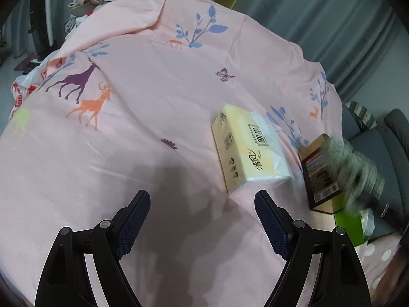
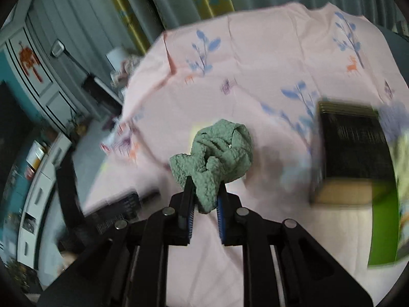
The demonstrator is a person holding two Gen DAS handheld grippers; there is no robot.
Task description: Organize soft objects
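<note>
One thin fold of the green cloth is clamped in the right gripper; it could slip free. The left gripper hangs with fingers apart over the pink sheet.

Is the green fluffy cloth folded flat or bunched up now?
Bunched up: the green fluffy cloth hangs crumpled in a lump, pinched between the fingers of the right hand-held gripper.

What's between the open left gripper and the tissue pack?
Only bare pink sheet, in shadow, lies between the left gripper and the tissue pack, as the left wrist view shows.
</note>
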